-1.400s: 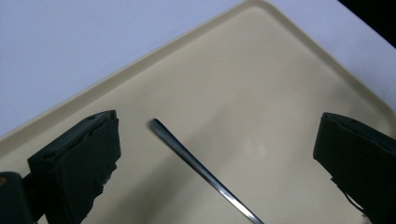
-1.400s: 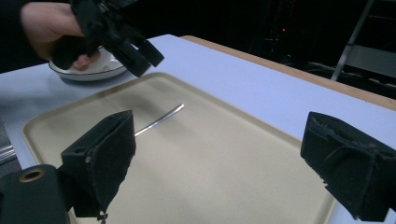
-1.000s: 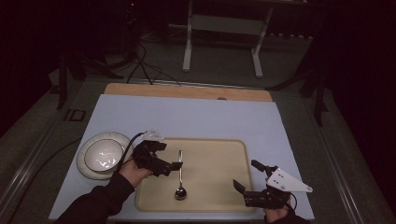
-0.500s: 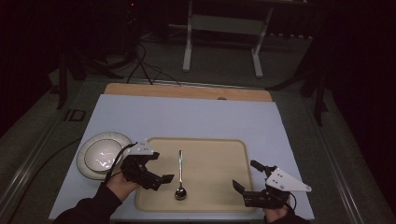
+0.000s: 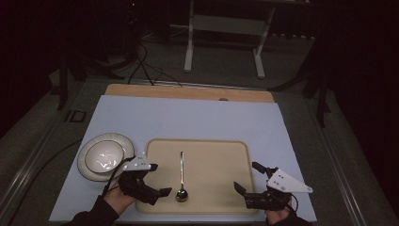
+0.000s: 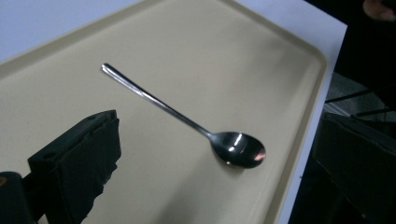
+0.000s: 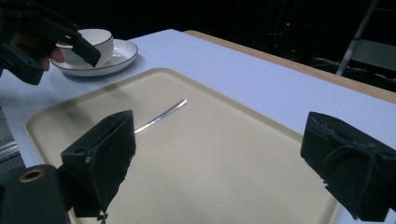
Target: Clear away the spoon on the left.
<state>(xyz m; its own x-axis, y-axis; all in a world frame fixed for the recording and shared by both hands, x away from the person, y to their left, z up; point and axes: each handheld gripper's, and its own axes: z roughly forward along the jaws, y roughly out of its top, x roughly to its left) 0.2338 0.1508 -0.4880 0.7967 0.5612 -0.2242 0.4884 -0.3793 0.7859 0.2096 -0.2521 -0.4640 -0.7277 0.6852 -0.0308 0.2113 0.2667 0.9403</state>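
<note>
Beige plastic made up the tray, which sat on the pale blue-white table toward my near edge. On it lay a steel spoon, its handle pointing away from me and its bowl nearest me, close to the tray's front rim. From the left gripper view, the spoon ran diagonally across the tray, bowl up and catching a glint of light.

My left gripper hovered at the tray's front left corner, jaws spread wide and holding nothing; its tips pointed toward the spoon's bowl but stayed apart from it. In its own view one black jaw rose at the lower left and the other at the right edge, with the spoon between and beyond them, untouched.

My right gripper sat at the tray's front right corner, likewise gaping and empty, jaws aimed across the tray. In the right gripper view, its two jaws stood far apart with bare tray between them, and the spoon handle showed farther off.

Left of the tray, just beside it, a white saucer with a dark rim line carried a cup; the right gripper view showed that cup upright on the saucer, with the left gripper partly in front.
</note>
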